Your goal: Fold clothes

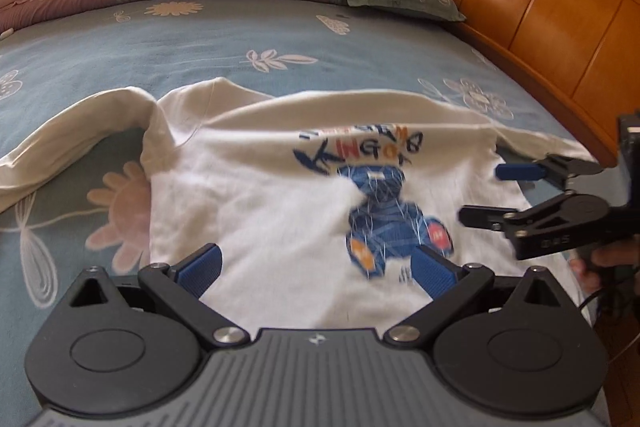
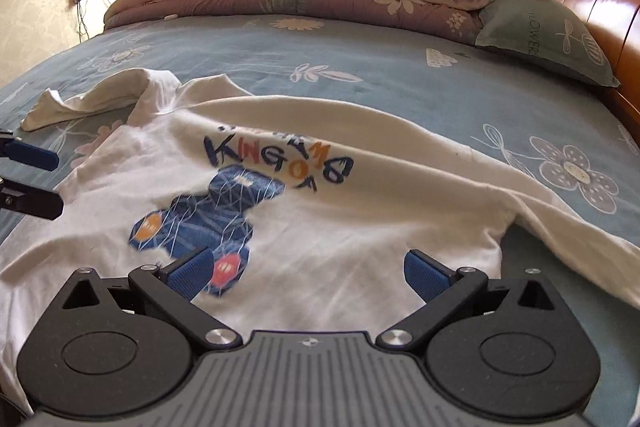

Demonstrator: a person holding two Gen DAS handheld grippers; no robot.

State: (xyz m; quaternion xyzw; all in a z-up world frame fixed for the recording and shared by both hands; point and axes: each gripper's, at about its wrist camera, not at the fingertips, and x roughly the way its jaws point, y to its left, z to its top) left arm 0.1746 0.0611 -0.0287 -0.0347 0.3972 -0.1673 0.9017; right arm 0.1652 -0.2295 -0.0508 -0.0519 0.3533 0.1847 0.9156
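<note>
Both my left gripper [image 1: 316, 269] and right gripper [image 2: 308, 273] are wide open and empty above the soft, light white shirt [image 1: 260, 211], which lies on the bed just ahead of my fingers, so I think its limp hem or sleeve edge must be pinched.

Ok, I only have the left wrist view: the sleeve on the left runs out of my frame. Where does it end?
Observer: Its cuff lies crumpled on the blue sheet.
Operator: Is the right hand-held gripper holding anything?
Observer: No, the right hand-held gripper is open over the shirt's lower front.
Operator: And the other sleeve?
Observer: The other sleeve stretches across the sheet toward the lower right, out of frame.
</note>
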